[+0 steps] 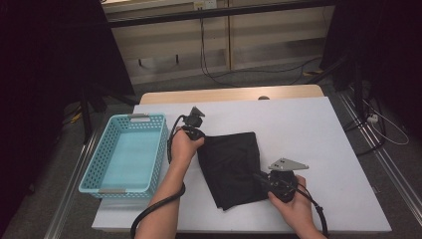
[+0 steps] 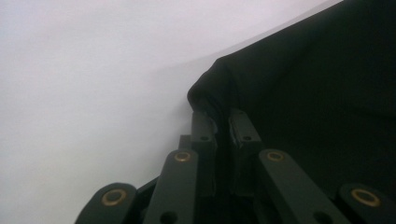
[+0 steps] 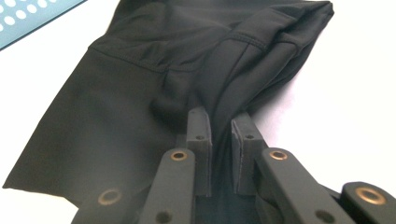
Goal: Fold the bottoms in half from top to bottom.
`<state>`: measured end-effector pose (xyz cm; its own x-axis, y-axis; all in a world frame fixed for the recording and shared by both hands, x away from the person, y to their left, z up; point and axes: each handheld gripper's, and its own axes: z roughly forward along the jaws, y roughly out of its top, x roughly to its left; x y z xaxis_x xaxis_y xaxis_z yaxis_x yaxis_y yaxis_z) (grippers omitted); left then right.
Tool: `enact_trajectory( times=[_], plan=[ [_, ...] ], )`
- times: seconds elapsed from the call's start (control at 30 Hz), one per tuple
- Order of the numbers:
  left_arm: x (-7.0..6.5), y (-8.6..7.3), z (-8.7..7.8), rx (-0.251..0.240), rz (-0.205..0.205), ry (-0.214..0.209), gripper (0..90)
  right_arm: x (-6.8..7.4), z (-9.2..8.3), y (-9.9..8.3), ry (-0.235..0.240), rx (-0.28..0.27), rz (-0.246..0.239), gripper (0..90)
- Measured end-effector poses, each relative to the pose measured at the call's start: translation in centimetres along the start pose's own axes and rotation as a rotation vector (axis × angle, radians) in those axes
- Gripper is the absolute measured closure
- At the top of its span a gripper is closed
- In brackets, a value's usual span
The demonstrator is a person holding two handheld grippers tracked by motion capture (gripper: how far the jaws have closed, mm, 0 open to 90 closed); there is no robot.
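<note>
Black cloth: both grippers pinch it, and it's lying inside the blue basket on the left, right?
Not quite. Both grippers do pinch the black cloth: the left gripper at a corner, the right gripper on a fold. But the cloth lies on the white table, beside the blue basket rather than in it; nothing lies in the basket. The high view shows this.

Black linked jaws (image 3: 219,126) with brass rivets (grey top plate (image 1: 288,164)).

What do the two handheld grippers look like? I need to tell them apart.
Both are black, with brass-coloured rivets on flat linked jaws. The left gripper trails a thick black cable; the right gripper carries a grey three-cornered plate. The forearms are bare, without sleeves.
</note>
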<state>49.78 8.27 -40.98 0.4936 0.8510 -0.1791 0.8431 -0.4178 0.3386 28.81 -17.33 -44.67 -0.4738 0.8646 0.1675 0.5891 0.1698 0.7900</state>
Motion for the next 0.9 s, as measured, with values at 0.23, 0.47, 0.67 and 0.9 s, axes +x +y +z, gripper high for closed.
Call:
enact_trajectory(
  times=[0.23, 0.47, 0.67, 0.9],
  plan=[
    [-0.3, 1.4, -2.3, 0.099, 0.008, 0.056, 83.2, 1.0, -0.4, 0.8, 0.02, -0.045, -0.016, 80.7],
    [0.0, 1.8, -3.7, 0.164, 0.007, 0.066, 83.1, 1.8, -0.4, 1.4, 0.047, -0.063, -0.027, 80.6],
    [0.5, 2.1, -4.9, 0.203, 0.003, 0.066, 83.2, 2.2, -0.3, 1.9, 0.066, -0.074, -0.017, 80.6],
    [1.3, 2.2, -6.4, 0.216, -0.01, 0.06, 83.2, 3.0, 0.0, 2.6, 0.076, -0.096, -0.043, 80.6]
  ],
)
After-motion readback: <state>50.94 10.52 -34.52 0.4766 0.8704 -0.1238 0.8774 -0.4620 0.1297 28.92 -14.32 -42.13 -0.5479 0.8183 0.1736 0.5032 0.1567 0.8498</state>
